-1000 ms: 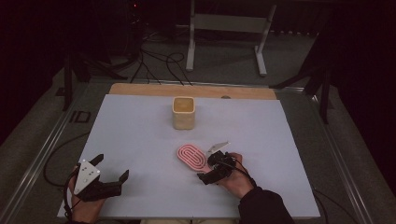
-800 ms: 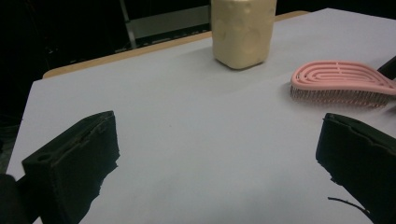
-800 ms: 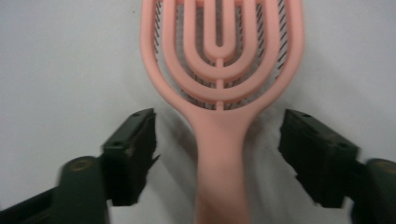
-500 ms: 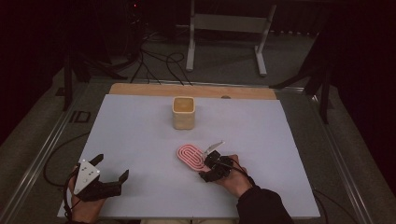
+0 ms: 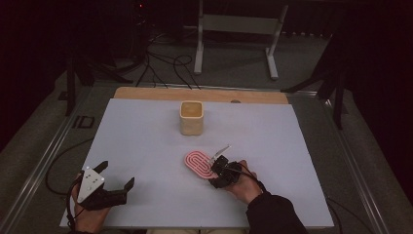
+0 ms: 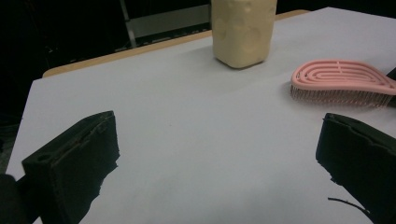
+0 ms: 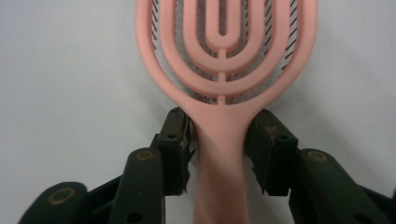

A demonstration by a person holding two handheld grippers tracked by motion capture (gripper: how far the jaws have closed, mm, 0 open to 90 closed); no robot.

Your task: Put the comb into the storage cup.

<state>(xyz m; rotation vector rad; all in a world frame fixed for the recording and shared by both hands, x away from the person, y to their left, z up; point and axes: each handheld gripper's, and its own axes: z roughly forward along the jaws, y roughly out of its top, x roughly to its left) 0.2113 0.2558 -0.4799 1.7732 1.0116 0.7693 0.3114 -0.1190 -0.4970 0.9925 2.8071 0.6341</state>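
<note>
Now right gripper (image 7: pixel 219 144) jaws just closed, clamped on pink brush (image 7: pixel 224 60) handle, hands unmoved.

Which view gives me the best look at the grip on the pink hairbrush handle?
The right gripper view: the right tongs have just been closing, pads against both sides of the pink hairbrush handle. The high view shows brush and hand small; the left gripper view shows the brush head side-on, bristles down.
</note>
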